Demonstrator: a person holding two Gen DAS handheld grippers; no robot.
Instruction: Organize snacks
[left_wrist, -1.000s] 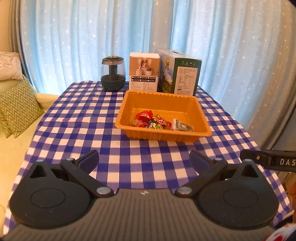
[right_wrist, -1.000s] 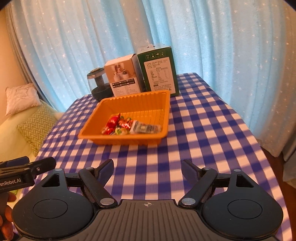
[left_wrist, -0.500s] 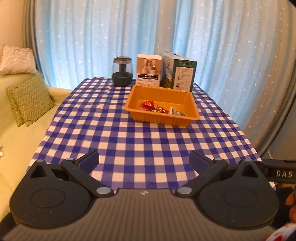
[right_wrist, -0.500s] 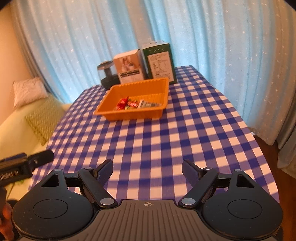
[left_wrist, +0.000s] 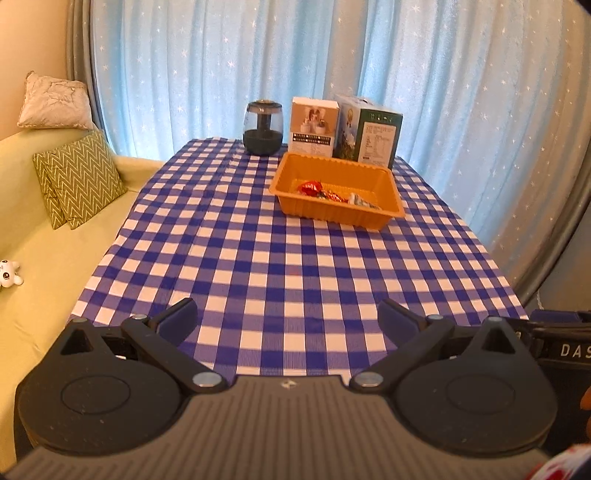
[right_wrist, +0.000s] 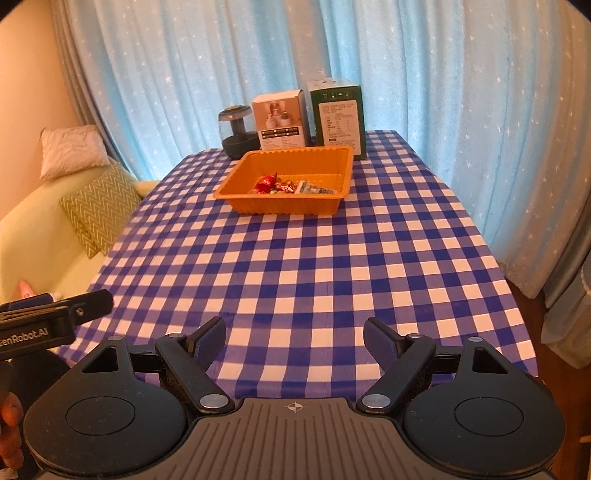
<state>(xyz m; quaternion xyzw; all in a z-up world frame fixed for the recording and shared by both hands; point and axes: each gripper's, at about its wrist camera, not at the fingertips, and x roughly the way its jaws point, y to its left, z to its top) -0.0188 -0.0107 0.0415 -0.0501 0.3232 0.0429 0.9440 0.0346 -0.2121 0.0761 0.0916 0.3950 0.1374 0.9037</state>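
Observation:
An orange tray (left_wrist: 334, 216) stands at the far end of the checked table and also shows in the right wrist view (right_wrist: 284, 208). Several wrapped snacks (left_wrist: 325, 192) lie inside it, red ones beside a pale packet (right_wrist: 312, 188). My left gripper (left_wrist: 288, 319) is open and empty over the table's near edge, far from the tray. My right gripper (right_wrist: 294, 338) is open and empty, also at the near edge. Each gripper's body shows at the side of the other's view.
Behind the tray stand a dark glass jar (left_wrist: 263, 127), a white box (left_wrist: 313, 125) and a green box (left_wrist: 373, 131). Blue curtains hang behind. A yellow-green sofa (left_wrist: 44, 258) with cushions (left_wrist: 79, 179) lies left of the table (left_wrist: 295, 266).
Both grippers have pulled back from the tray toward the table's near edge. The tray now looks smaller and farther. Both stayed open.

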